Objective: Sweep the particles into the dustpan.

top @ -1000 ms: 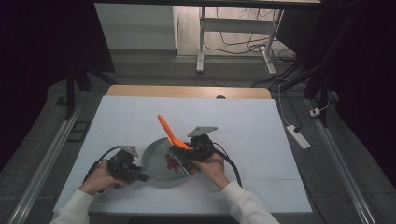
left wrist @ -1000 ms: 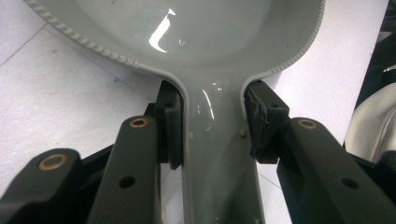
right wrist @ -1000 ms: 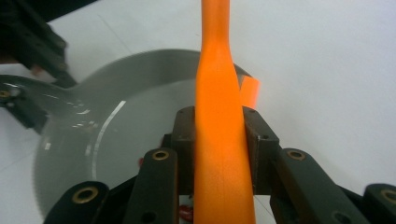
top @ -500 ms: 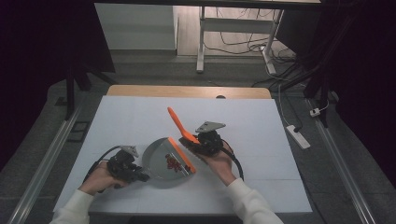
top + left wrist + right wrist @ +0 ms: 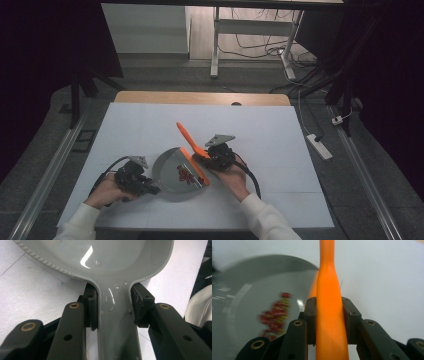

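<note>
Lower left of the high view: left gripper [image 5: 150, 189], held in the person's left hand [image 5: 107, 191], clamped on the handle of the grey plastic dustpan [image 5: 172, 167]. Same grip confirmed in the left gripper view: both black pads [image 5: 92, 307] pressed flat against the narrow grey neck, the pan's ribbed rim spreading across the top of the frame. Pan sitting on the white table top [image 5: 260, 130], just left of centre-bottom of the high view, with a small pile of red crumbs [image 5: 186, 174] inside near its open edge. Orange brush [image 5: 192, 150] lying along that open edge, handle angled toward the upper left. Right of the pan: right gripper [image 5: 206, 156], in the right hand [image 5: 234, 176], closed tight on the orange handle. Right gripper view: pads [image 5: 310, 315] squeezing the handle [image 5: 329, 315] at centre frame, grey pan and blurred red crumbs at left, bare white table at right.
</note>
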Demonstrator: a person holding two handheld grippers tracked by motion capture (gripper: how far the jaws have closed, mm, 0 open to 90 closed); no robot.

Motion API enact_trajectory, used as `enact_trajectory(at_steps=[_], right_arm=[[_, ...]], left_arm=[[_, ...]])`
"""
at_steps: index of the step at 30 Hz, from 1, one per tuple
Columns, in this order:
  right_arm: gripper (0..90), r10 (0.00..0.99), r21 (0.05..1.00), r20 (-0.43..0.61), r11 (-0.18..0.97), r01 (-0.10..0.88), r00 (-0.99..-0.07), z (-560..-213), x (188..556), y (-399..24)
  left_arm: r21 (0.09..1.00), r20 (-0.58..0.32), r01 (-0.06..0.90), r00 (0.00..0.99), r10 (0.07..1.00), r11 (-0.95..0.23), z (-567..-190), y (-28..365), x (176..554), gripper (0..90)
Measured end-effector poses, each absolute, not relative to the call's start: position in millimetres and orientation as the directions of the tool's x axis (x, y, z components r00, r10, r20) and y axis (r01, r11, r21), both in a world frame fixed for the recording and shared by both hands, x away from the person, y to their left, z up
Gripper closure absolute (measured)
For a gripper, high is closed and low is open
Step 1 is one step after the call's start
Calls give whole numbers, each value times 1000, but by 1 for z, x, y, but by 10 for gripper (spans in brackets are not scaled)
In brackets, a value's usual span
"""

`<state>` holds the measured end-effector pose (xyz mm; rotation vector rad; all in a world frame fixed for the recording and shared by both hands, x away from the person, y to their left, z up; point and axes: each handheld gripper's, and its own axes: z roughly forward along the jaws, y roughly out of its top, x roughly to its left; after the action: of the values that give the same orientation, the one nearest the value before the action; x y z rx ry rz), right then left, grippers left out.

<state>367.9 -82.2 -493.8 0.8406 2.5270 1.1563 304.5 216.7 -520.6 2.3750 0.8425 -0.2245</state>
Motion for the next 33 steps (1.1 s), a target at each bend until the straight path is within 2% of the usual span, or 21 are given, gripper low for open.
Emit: enact_trajectory(at_steps=[3,14,20,33], right_arm=[[699,582,753,-24,545,368,-813,-494,359,-73],[700,531,786,36,508,352,-847,-493,341,-52],[700,486,795,36,515,320,-873,-492,333,-42],[700,586,844,59,404,354,-808,-470,356,-83]], left_arm=[[486,-341,618,785,517,-618,-521,217,305,615],[482,-339,619,785,519,-620,-521,216,305,616],[487,-338,616,786,517,-619,-521,217,305,616],[489,-339,617,786,517,-617,-521,217,304,615]])
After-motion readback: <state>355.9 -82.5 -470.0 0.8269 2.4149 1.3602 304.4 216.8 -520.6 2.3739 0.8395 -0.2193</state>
